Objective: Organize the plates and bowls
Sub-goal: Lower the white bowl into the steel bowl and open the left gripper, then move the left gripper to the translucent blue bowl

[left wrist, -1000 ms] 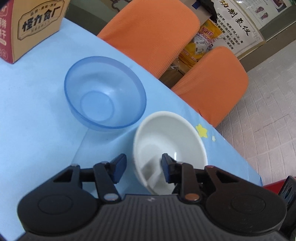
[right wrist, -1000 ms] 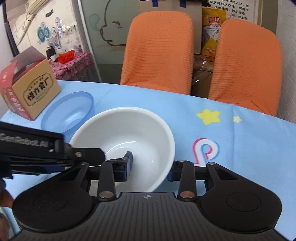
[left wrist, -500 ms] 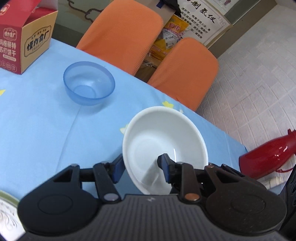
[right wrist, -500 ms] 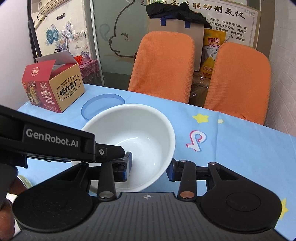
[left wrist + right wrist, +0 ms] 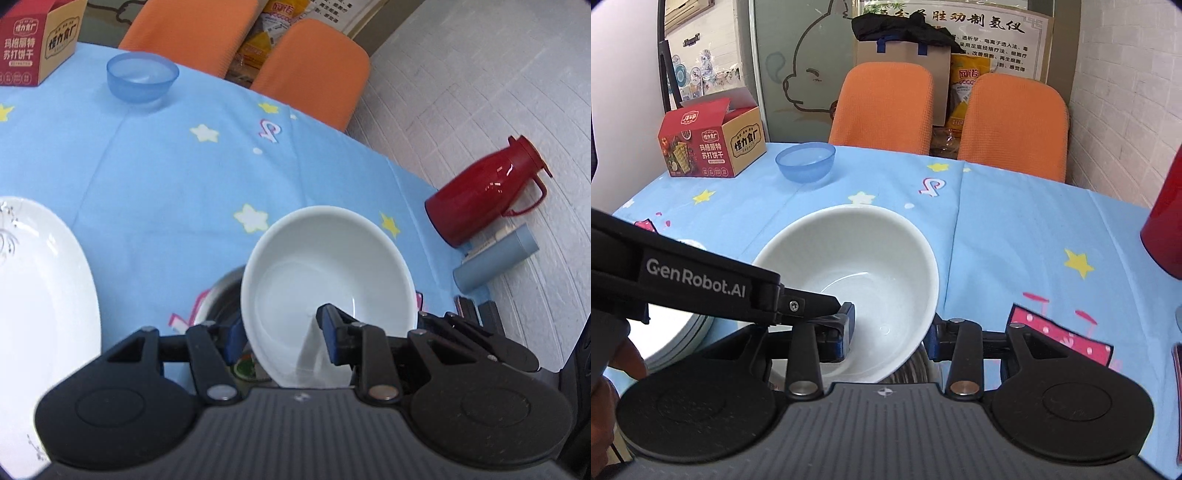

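Both grippers are shut on the rim of one white bowl point(image 5: 328, 280), held above the table. My left gripper point(image 5: 282, 334) clamps its near-left rim; my right gripper point(image 5: 892, 336) clamps its near-right rim, the bowl point(image 5: 849, 280) tilted toward me. A metal bowl point(image 5: 221, 299) lies on the table right under it, mostly hidden. A blue translucent bowl point(image 5: 142, 79) stands far back near the table edge, also in the right wrist view point(image 5: 806, 161). A large white plate point(image 5: 40, 295) lies at the left.
A red and tan biscuit box point(image 5: 711, 142) stands at the far left. Two orange chairs point(image 5: 882, 103) stand behind the table. A red thermos jug point(image 5: 484, 192) and a grey-blue bottle point(image 5: 495, 262) are at the right edge of the blue tablecloth point(image 5: 166, 177).
The white bowl has been lifted from beside the blue bowl and carried back toward me, over the metal bowl. The plate and thermos came into view.
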{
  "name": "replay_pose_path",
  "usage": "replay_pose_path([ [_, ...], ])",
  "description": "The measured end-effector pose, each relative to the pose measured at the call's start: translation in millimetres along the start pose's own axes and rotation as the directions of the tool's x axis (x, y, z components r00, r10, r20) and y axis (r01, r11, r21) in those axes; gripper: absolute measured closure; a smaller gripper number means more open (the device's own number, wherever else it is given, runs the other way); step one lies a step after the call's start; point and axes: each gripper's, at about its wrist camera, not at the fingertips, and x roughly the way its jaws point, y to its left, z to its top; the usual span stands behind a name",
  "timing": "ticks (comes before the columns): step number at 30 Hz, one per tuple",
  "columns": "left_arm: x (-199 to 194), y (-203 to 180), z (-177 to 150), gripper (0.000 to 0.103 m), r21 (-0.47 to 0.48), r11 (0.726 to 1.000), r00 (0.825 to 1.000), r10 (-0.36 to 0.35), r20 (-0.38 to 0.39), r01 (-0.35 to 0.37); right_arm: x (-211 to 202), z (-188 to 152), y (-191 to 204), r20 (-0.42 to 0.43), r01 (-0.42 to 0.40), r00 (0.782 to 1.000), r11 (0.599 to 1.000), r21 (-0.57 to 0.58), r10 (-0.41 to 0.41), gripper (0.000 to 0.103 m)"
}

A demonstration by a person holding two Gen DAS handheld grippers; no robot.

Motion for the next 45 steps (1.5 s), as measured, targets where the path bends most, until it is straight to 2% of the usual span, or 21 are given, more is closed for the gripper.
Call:
replay_pose_path([
  [6,5.2,4.7,-21.0,0.077,0.02,1.0,0.999,0.018,-0.036,-0.017,5.2,-18.0,7.2,-0.025,0.004,1.0,1.0,0.016,-0.004,0.035],
  [11,6.9,6.9,-20.1,0.076,0.033,0.999,0.999,0.023,-0.029,-0.022,7.7,-22.2,9.7,-0.019,-0.001,1.0,1.0,0.024,0.002,0.035],
  [13,8.6,7.0,-18.0,0.073,0.038,0.999,0.999,0.025,-0.025,-0.024,7.2,-23.7,8.0,-0.018,-0.001,1.0,1.0,0.024,0.001,0.035],
  [15,7.8,4.7,-15.0,0.054,0.07,0.997,0.999,0.03,-0.027,-0.029,3.5,-24.4,5.9,-0.007,0.012,1.0,1.0,0.021,-0.011,0.033],
  [17,2.0,6.3,-10.3,0.024,0.07,0.997,1.0,0.017,-0.02,-0.016,-4.1,-25.9,-2.9,0.011,-0.003,1.0,0.998,0.057,0.002,0.033],
  [18,-3.2,7.2,-7.5,0.019,0.065,0.998,1.0,0.0,-0.008,0.001,-7.9,-26.1,-6.1,0.021,0.001,1.0,0.997,0.072,-0.003,0.022],
  [19,-8.6,7.0,-5.4,0.013,0.065,0.998,1.0,-0.005,0.008,0.004,-11.9,-26.5,-8.5,0.033,0.01,0.999,0.997,0.077,-0.013,0.017],
  [20,-14.7,5.7,-3.7,0.011,0.074,0.997,1.0,0.006,0.03,-0.008,-16.4,-27.3,-10.5,0.05,0.023,0.998,0.997,0.078,-0.027,0.006],
  [21,-21.8,2.9,-1.7,0.011,0.092,0.996,0.998,0.016,0.058,-0.021,-19.8,-27.5,-12.7,0.061,0.034,0.997,0.996,0.082,-0.039,0.0],
  [27,-48.9,3.3,9.7,0.011,0.124,0.992,0.993,-0.016,0.121,0.001,-24.0,-30.8,-22.2,0.069,0.046,0.996,0.993,0.105,-0.053,0.0],
  [32,-57.0,11.6,13.6,0.011,0.176,0.982,0.987,0.043,0.156,-0.071,-19.5,-32.3,-19.5,0.055,0.038,0.998,0.995,0.097,-0.043,0.0],
  [36,-55.8,25.6,16.7,0.011,0.2,0.971,0.984,0.101,0.149,-0.13,-15.0,-25.9,-17.6,0.062,0.008,0.998,0.993,0.114,-0.015,0.0],
  [45,-59.1,52.6,48.1,0.011,0.19,0.964,0.971,0.151,0.183,-0.185,7.9,15.3,-3.8,0.052,-0.037,0.998,0.995,0.088,0.033,0.0],
])
